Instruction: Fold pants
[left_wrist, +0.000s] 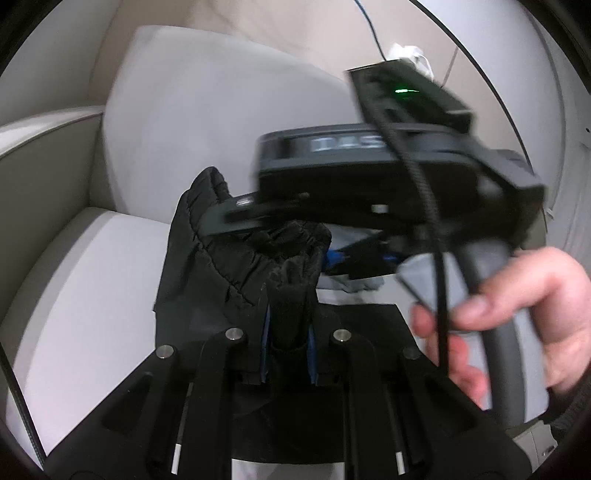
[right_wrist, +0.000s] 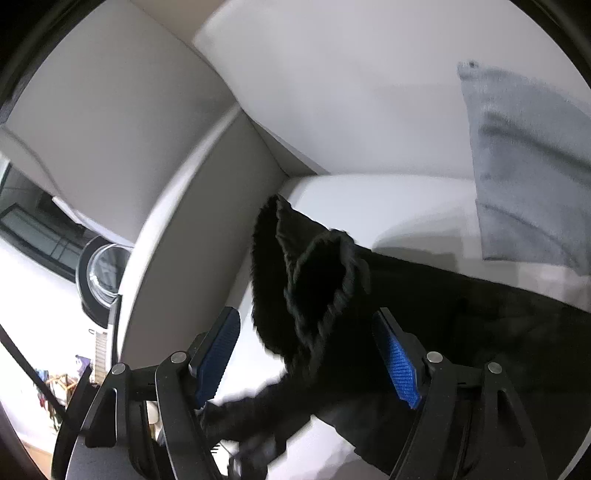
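The black pants (left_wrist: 229, 258) are bunched up over a pale sofa seat (left_wrist: 92, 288). My left gripper (left_wrist: 290, 328) is shut on a fold of them, thin blue pad edges showing on either side of the pinched cloth. Just beyond it, a hand (left_wrist: 517, 295) holds the right tool, whose black housing (left_wrist: 332, 173) crosses the view. In the right wrist view the pants (right_wrist: 461, 314) trail to the right across the seat, with a ribbed hem (right_wrist: 317, 273) standing up. My right gripper (right_wrist: 306, 321) is open, its blue pads (right_wrist: 218, 350) well apart and clear of the cloth between them.
A grey pillow (right_wrist: 524, 166) leans on the sofa back (right_wrist: 351, 74) at the right. The sofa's armrest (right_wrist: 192, 206) runs along the left. Past it is a round glass-fronted object (right_wrist: 105, 273) and floor clutter. A cable (left_wrist: 441, 295) hangs from the right tool.
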